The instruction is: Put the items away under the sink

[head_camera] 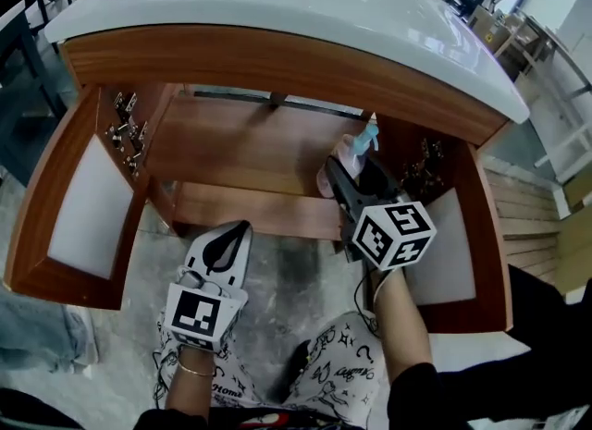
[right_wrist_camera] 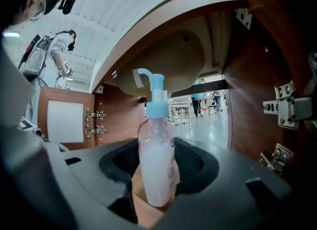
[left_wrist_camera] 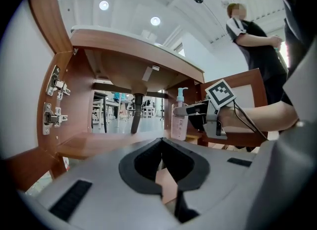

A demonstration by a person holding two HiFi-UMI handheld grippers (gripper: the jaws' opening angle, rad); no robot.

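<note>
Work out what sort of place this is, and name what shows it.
Probably a workshop or test hall with a mock bathroom vanity. A white sink top sits on an open wooden cabinet, a drain pipe hangs beneath, and tables show through the cabinet's open back.

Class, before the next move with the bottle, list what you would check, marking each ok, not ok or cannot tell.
1. Grip: the bottle stands upright between the jaws of the right gripper, pads on it: ok.
2. Access: left door and right door both open: ok.
3. Space: the shelf is bare beside the bottle: ok.
4. Path: the left gripper is shut, empty and clear of the bottle: ok.
5. Bottle base down on the shelf: cannot tell.
</note>
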